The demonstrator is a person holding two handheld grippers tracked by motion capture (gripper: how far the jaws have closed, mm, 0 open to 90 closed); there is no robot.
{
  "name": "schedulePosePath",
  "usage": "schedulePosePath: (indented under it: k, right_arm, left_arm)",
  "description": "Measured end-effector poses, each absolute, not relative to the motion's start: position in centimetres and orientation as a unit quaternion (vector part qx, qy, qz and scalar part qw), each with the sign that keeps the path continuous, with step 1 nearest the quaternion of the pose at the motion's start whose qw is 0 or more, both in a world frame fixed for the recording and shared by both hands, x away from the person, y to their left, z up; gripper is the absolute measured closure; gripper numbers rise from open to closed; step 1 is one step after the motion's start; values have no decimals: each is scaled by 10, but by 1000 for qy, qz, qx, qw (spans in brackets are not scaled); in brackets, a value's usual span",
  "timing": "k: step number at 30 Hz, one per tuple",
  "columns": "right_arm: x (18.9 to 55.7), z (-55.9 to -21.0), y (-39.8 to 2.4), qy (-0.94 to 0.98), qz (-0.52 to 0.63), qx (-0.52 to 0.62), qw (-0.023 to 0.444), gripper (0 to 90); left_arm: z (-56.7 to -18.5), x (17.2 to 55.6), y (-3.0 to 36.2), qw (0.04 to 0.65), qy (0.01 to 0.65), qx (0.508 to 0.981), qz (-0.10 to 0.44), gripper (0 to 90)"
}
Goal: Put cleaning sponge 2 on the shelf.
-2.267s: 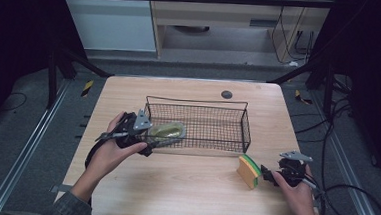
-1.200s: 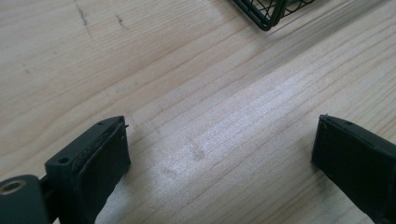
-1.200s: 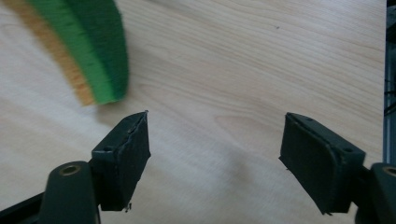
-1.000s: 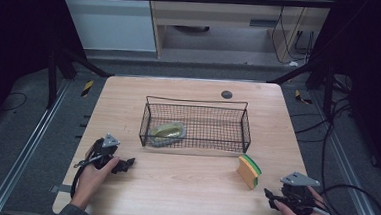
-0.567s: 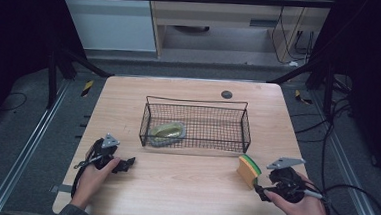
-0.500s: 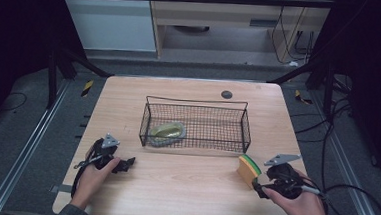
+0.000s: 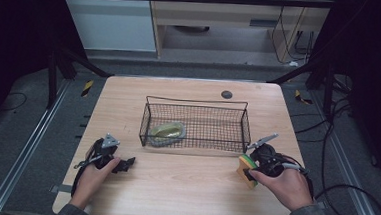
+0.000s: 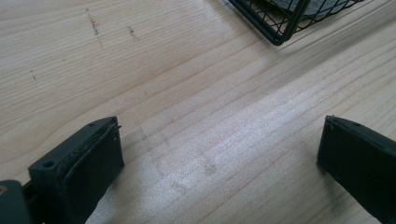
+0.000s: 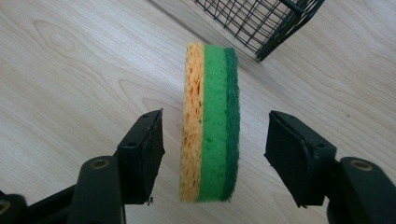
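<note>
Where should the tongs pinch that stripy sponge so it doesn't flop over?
Pinch the sponge across its two broad faces, the orange one and the dark green one. It stands on edge, so it is thinnest that way. The right tongs already straddle it, open, coming from the person's side; closing there around the middle looks best.

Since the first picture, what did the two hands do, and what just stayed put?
The left tongs pulled back from the wire basket toward the table's near edge and rest there, open. The right tongs drew back from the sponge, then came forward again; their open jaws now sit on either side of it without touching. The sponge, the basket and the greenish thing inside it stayed where they were.
</note>
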State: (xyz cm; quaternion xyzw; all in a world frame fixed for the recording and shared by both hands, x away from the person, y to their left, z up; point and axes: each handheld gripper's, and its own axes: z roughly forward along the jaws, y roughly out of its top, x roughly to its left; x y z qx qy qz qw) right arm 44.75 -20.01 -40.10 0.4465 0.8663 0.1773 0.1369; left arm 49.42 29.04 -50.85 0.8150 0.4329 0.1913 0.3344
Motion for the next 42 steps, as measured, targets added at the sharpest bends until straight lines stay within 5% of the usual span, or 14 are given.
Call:
schedulePosePath:
  k: [42]
  right_arm:
    - [464, -396, -195, 864, 160, 468, 95, 650]
  left_arm:
    - [-509, 495, 290, 335, 433, 815, 191, 0]
